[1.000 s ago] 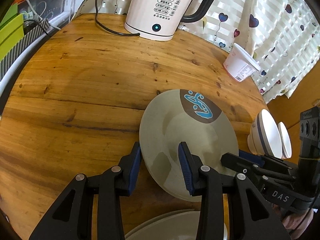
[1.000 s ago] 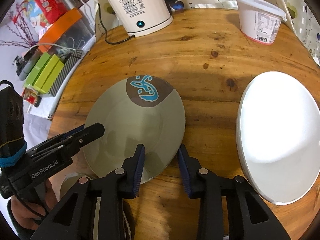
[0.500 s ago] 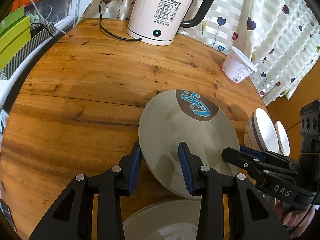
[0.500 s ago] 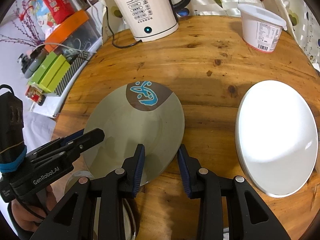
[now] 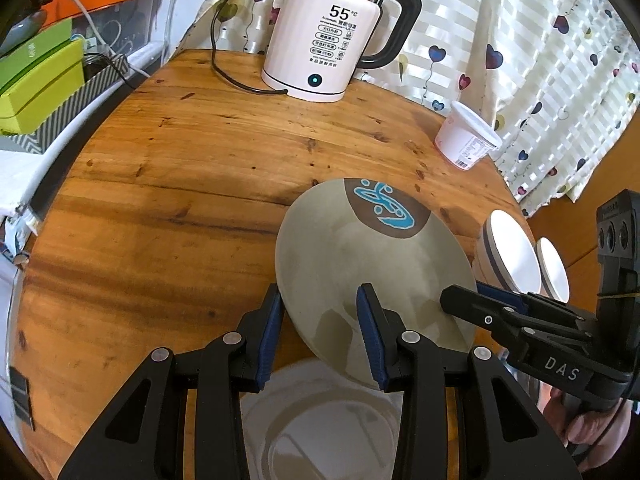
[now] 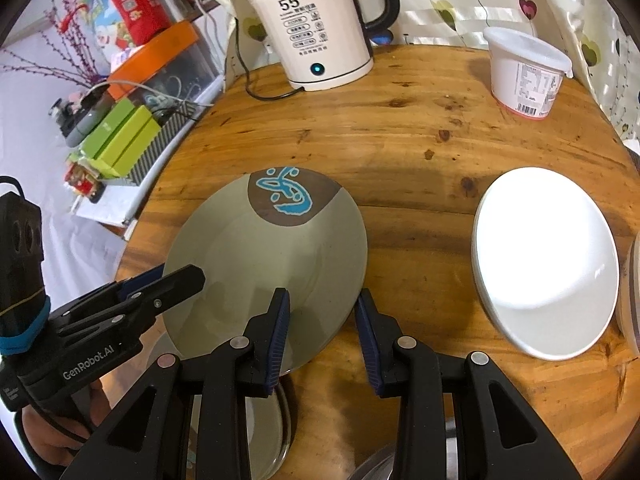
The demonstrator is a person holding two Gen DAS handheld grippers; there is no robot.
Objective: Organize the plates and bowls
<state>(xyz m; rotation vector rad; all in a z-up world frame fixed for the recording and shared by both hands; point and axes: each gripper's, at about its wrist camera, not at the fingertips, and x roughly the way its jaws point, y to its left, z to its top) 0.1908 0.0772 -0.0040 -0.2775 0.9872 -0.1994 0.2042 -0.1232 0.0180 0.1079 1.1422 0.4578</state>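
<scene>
A grey-green plate (image 5: 372,264) with a brown patch and blue drawing is held above the wooden table (image 5: 160,184). My left gripper (image 5: 320,328) straddles its left rim, jaws apart with the rim between them. My right gripper (image 6: 322,328) straddles its right rim (image 6: 352,280) the same way. Each gripper shows in the other's view, the right one (image 5: 520,328) and the left one (image 6: 120,304). A second grey plate (image 5: 320,420) lies below, also in the right wrist view (image 6: 256,428). A white bowl (image 6: 544,264) sits at the right; two stacked bowls (image 5: 512,256) show in the left wrist view.
A white electric kettle (image 5: 328,40) with its cord stands at the back of the table. A white lidded tub (image 6: 524,72) stands at the back right. Green boxes (image 6: 120,140) and clutter lie beyond the left edge. A curtain (image 5: 540,40) hangs behind.
Both grippers and the decorated plate have risen and drawn back toward me. More of the lower grey plate shows beneath. The jaws have not changed.
</scene>
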